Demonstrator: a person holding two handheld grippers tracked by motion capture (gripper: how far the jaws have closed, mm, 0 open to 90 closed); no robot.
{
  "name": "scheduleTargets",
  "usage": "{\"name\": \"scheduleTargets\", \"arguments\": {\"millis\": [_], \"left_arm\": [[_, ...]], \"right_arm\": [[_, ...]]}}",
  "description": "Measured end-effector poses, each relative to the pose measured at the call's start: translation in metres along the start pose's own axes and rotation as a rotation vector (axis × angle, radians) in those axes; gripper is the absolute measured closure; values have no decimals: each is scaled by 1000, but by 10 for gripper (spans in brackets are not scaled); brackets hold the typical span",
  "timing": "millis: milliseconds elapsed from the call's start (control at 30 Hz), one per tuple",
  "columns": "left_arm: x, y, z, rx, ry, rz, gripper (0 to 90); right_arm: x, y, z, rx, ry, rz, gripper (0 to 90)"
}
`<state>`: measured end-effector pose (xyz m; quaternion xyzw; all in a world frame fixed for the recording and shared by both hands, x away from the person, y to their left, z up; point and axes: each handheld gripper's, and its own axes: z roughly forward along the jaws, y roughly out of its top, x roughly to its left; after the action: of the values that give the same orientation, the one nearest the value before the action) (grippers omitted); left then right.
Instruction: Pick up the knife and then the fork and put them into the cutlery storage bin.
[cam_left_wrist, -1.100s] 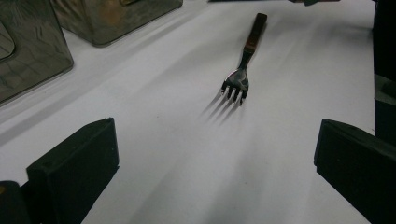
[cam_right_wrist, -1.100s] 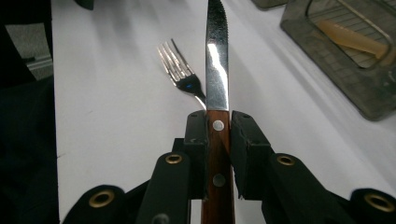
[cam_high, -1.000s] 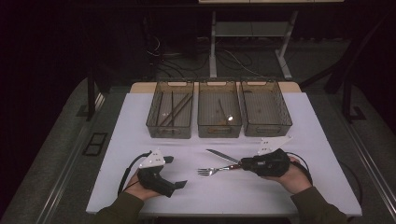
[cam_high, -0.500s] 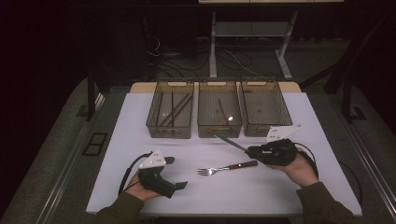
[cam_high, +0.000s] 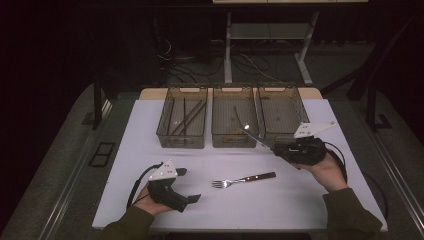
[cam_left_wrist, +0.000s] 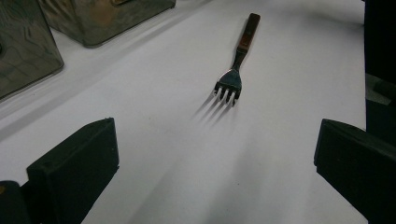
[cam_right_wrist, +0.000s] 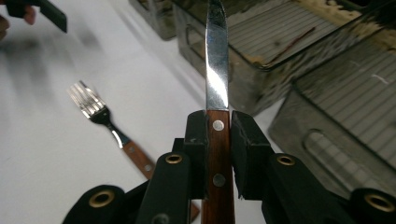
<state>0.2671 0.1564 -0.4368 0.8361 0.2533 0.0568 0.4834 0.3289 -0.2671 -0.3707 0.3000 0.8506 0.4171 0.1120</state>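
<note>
between clamped fingers (cam_right_wrist: 196, 135), knife (cam_right_wrist: 217, 84) handle

White table (cam_high: 320, 200) bears 1 fork (cam_high: 243, 180), 3 bins (cam_high: 233, 140).

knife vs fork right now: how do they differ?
The knife is clamped by its handle in the right gripper, off the table; the fork lies flat on the white table, untouched. Knife has a plain blade; fork has tines. Both have brown riveted handles.
</note>
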Motion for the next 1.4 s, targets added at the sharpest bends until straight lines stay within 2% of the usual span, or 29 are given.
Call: {"name": "scheduleTargets", "arguments": {"millis": [467,867,1133,1400], "left_arm": [[-2,0,1,5,-11,2,0],[-2,1,3,5,-17,1,0],[-3,1,3,4,-21,3,0],[-2,1,3,5,-22,3,0]], "right_arm": [[-27,6,-7,-23,-64,59,772],[-69,13,-7,-6,-154,145,772],[-89,18,-2,4,-187,189,772],[-110,25,3,29,-245,222,772]]}}
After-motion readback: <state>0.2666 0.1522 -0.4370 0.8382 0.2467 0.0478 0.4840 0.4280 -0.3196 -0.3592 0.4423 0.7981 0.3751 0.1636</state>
